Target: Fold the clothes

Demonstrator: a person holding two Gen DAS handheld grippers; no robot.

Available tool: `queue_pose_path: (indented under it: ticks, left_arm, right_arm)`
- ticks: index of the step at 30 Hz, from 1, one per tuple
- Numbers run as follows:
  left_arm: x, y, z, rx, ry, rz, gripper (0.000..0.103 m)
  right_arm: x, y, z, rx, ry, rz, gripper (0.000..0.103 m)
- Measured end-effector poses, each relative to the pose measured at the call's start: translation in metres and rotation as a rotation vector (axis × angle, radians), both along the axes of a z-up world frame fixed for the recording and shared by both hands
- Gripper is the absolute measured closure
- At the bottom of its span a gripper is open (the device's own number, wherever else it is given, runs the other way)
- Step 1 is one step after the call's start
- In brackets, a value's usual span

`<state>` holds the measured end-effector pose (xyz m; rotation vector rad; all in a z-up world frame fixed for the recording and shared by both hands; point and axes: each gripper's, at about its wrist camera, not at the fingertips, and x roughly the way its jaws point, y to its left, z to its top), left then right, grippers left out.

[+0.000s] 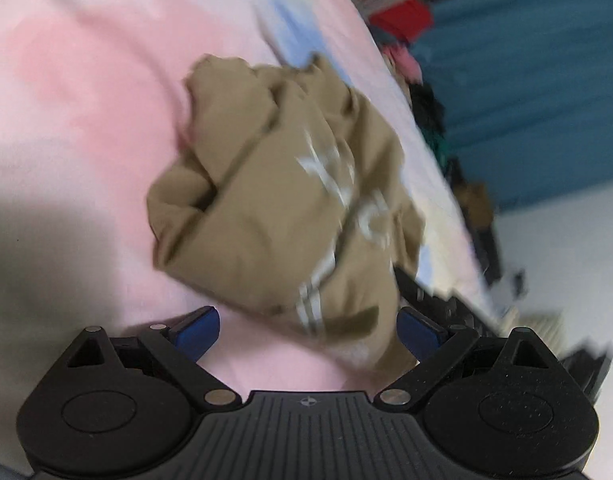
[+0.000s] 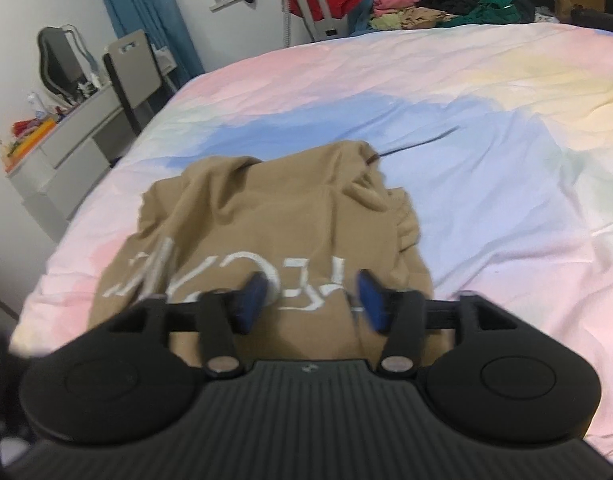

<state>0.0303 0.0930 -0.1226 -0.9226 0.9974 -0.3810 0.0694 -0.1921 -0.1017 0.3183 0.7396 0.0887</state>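
A tan shirt with white lettering [image 2: 274, 224] lies crumpled on the pastel bed sheet [image 2: 486, 168]. In the left wrist view the same shirt [image 1: 274, 184] is bunched in a heap just ahead of my left gripper [image 1: 308, 330], whose blue pads stand wide apart with nothing between them. My right gripper [image 2: 310, 300] hovers over the shirt's near edge by the lettering, its blue fingers apart and holding nothing. Both views are blurred by motion.
A pile of mixed clothes [image 2: 446, 8] lies at the far end of the bed. A grey dresser [image 2: 66, 140] and a chair [image 2: 130, 68] stand to the left. Blue curtains [image 1: 526, 100] hang behind. A thin dark cord [image 2: 422, 143] lies on the sheet beyond the shirt.
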Motion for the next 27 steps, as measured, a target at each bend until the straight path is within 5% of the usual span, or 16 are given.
queue_pose_path:
  ticks: [10, 13, 15, 19, 23, 27]
  left_arm:
    - [-0.009, 0.006, 0.008, -0.100, -0.128, 0.101, 0.015]
    - [-0.007, 0.000, 0.006, -0.053, -0.118, 0.091, 0.019]
    - [-0.004, -0.003, -0.004, -0.031, -0.058, 0.089, 0.032]
    - [-0.002, 0.004, -0.018, -0.093, 0.010, 0.148, 0.042]
    - [-0.004, 0.001, -0.019, -0.090, 0.004, 0.167, 0.058]
    - [-0.010, 0.002, -0.014, -0.091, -0.029, 0.178, 0.066]
  right_arm:
    - [-0.005, 0.004, 0.005, -0.025, -0.015, -0.019, 0.030]
    - [-0.005, 0.004, 0.004, -0.016, -0.009, -0.021, 0.030]
    - [-0.005, 0.004, 0.004, -0.018, -0.007, -0.019, 0.030]
    - [-0.006, 0.002, 0.006, 0.000, -0.008, -0.025, 0.030]
    - [-0.011, -0.012, 0.013, 0.116, -0.019, -0.071, 0.030]
    - [-0.025, -0.042, 0.028, 0.430, -0.055, -0.109, 0.028]
